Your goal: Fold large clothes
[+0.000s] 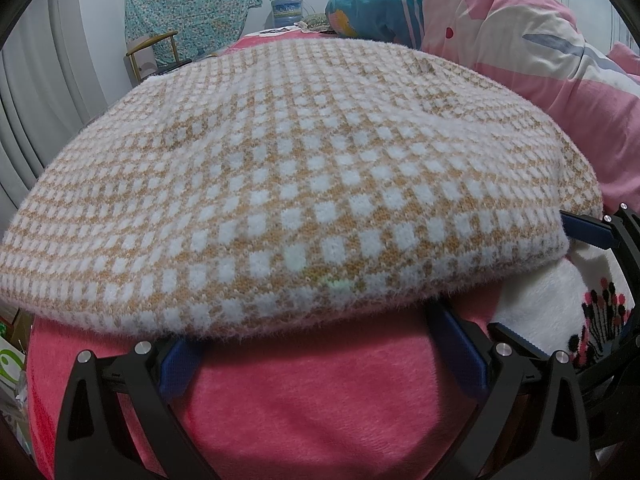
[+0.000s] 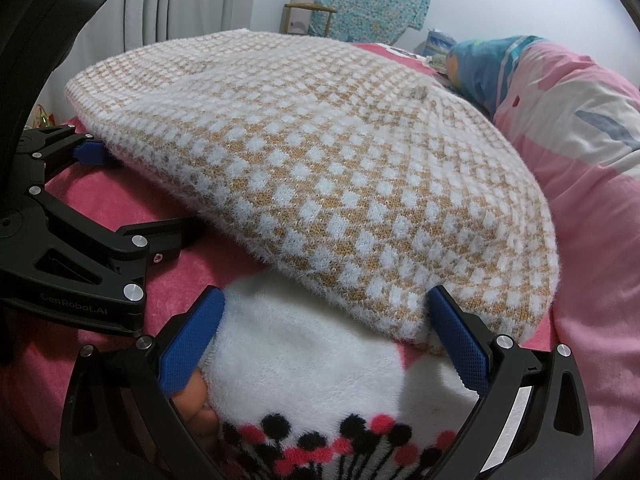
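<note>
While the checked sweater (image 1: pixel 288 184) lies folded on the pink blanket (image 1: pixel 320 392), both grippers sit spread wide at its near edge.

Left gripper (image 1: pixel 320 344): its jaws are well apart and clasp nothing — the blue pads (image 1: pixel 460 356) slip just under the fuzzy near hem, so the tips are partly hidden by the knit. Right gripper (image 2: pixel 324 332) is just as wide open, one pad resting against a white fleece patch (image 2: pixel 312 364) with black and red dots, the other touching the sweater's near right corner; it holds nothing either. From the right wrist view the left gripper (image 2: pixel 116 196) shows to the side, its fingers reaching beneath the sweater's edge. Beyond the sweater a pink and white quilt (image 1: pixel 540 52) is heaped up — a floral cloth (image 1: pixel 188 12) hangs at the far wall.
</note>
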